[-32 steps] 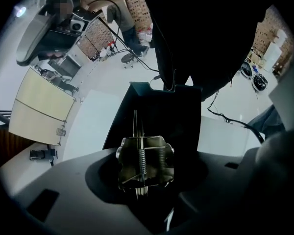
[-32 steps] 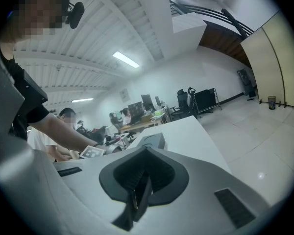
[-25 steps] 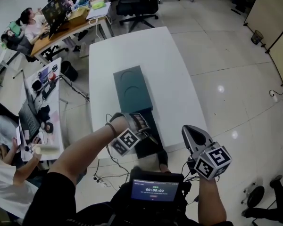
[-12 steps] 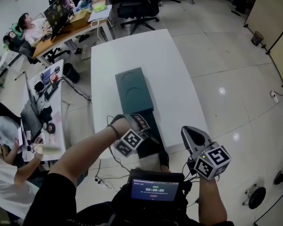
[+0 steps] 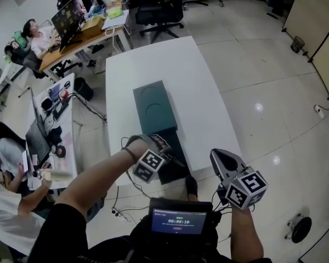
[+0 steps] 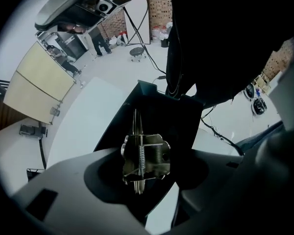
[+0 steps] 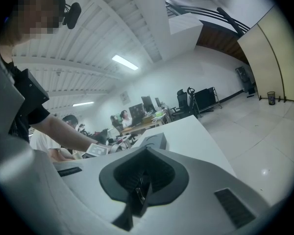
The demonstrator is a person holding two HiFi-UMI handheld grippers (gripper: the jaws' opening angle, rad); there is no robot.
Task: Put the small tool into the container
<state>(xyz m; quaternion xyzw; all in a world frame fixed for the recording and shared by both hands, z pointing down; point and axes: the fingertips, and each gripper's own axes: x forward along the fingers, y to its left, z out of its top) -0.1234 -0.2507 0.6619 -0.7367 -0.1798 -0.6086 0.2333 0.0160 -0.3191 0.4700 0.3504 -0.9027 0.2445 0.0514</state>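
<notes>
Releasing the small tool over the container

My left hand-held gripper (image 6: 144, 166) is opening around the small tool (image 6: 145, 155), above the dark container (image 6: 159, 106) at the surface's (image 5: 200, 81) near edge. If the tool is snagging on a jaw, it could swing out and drop floorward. My right hand-held gripper (image 5: 226, 160) is waiting closed.

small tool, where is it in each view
Head view: hidden beneath the left gripper.
Left gripper view: the small tool sits centre, between the opening jaws, above the dark container.
Right gripper view: not in it.
Shared landmark: the white table, seen in all three.
</notes>
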